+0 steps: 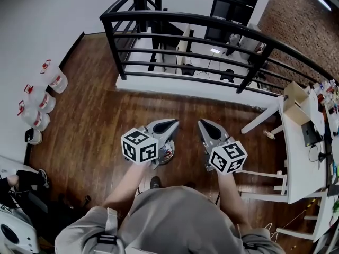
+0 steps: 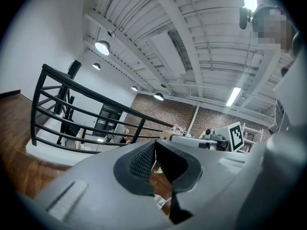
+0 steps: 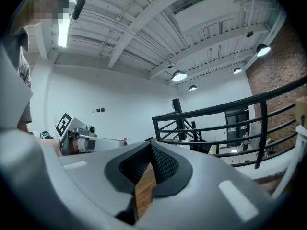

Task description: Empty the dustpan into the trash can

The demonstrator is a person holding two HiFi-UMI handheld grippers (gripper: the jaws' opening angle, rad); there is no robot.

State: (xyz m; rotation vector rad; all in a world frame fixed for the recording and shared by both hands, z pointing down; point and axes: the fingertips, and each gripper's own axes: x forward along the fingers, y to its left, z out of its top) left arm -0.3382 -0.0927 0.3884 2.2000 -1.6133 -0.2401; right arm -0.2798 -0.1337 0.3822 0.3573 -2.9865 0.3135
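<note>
Both grippers are held level side by side over the wooden floor. My left gripper [image 1: 175, 122] [image 2: 154, 143] is shut, its fingertips touching with nothing between them. My right gripper [image 1: 202, 123] [image 3: 150, 145] is shut too and holds nothing. Each gripper view looks out at the railing and ceiling, with the other gripper's marker cube at the side. Just under the left gripper, a small round container [image 1: 167, 155] with coloured scraps in it stands on the floor, mostly hidden. I see no dustpan in any view.
A black railing [image 1: 201, 23] guards a stairwell opening ahead. A white table [image 1: 296, 157] with a cardboard box [image 1: 294, 97] and a laptop stands at the right. White jugs [image 1: 55, 79] line the left wall. A small bottle [image 1: 269, 135] lies on the floor.
</note>
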